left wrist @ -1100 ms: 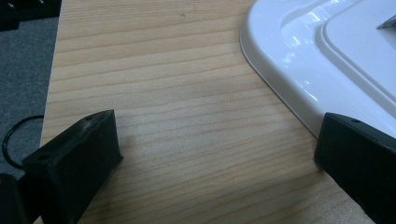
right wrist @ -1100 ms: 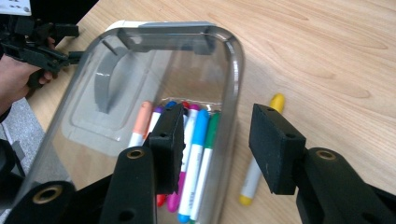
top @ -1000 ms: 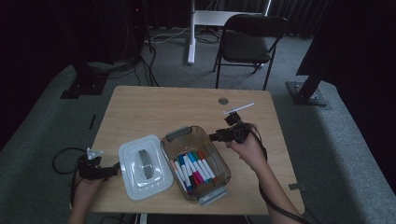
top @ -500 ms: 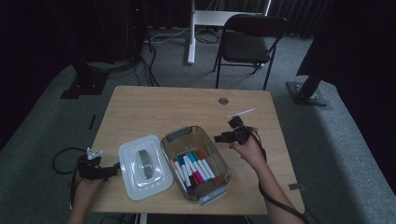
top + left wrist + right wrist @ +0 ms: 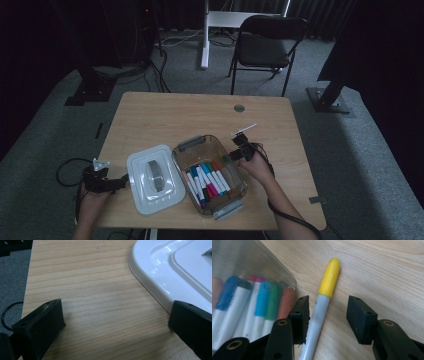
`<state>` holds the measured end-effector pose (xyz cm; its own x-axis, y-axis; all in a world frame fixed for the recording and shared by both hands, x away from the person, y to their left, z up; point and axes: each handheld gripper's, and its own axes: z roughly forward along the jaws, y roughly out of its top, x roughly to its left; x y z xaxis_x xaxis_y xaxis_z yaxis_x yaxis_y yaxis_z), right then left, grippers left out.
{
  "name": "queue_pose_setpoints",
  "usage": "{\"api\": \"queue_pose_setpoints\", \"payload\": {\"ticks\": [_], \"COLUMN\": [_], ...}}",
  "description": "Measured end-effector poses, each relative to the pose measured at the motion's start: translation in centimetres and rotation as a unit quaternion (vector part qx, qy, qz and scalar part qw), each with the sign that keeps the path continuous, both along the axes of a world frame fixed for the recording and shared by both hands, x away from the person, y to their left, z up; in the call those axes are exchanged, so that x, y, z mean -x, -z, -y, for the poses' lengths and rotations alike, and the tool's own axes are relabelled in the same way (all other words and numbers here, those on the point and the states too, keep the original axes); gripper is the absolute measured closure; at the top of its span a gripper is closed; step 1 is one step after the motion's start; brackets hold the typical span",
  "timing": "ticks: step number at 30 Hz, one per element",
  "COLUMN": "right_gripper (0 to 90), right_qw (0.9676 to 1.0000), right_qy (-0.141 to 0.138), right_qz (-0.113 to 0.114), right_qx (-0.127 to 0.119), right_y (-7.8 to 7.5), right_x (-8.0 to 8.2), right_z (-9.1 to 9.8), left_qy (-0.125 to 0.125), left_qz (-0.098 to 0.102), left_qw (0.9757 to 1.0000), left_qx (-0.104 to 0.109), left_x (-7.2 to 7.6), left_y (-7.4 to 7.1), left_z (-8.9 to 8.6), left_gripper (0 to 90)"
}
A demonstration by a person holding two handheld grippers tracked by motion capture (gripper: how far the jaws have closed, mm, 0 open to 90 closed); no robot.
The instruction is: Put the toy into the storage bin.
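Right gripper (image 5: 327,315) sits low over the table (image 5: 165,115), jaws apart and straddling a yellow-capped marker (image 5: 323,302) that lies flat on the wood just beside the clear bin (image 5: 200,142); the marker lies against the left jaw and clear of the right one, so not clamped, and the jaws have just been closing a little. The bin wall stands right next to that left jaw, crowding that side. Inside the bin lie the other markers (image 5: 207,180) in a row, caps blue, green, red, pink. The white lid (image 5: 152,180) lies flat left of the bin, touching or nearly so. Left gripper (image 5: 115,322) is spread wide on bare wood at the lid's edge, holding nothing. In the high view the right hand (image 5: 257,167) covers the yellow marker; the right gripper view gives it close up. A chair (image 5: 265,47) stands beyond the table.
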<state>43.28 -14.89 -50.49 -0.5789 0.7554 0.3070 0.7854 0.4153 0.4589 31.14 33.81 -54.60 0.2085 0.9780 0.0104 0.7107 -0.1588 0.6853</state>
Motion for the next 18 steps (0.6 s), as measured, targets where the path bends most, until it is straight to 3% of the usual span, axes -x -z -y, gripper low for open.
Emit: {"api": "queue_pose_setpoints", "payload": {"ticks": [10, 18], "right_gripper": [54.2, 57.3], "right_qw": [0.9998, 0.9991], "right_qy": [-0.003, 0.021], "right_qz": [-0.001, 0.011], "right_qx": [0.022, 0.035], "right_y": [0.9, 0.4], "right_x": [-0.3, -0.3], "right_z": [-0.8, 0.7], "left_qy": [0.0, 0.0], "left_qz": [0.0, 0.0], "left_qw": [1.0, 1.0], "left_qx": [0.0, 0.0], "left_x": [0.0, 0.0], "left_y": [0.0, 0.0], "left_z": [0.0, 0.0], "left_gripper": [0.5, 0.5]}}
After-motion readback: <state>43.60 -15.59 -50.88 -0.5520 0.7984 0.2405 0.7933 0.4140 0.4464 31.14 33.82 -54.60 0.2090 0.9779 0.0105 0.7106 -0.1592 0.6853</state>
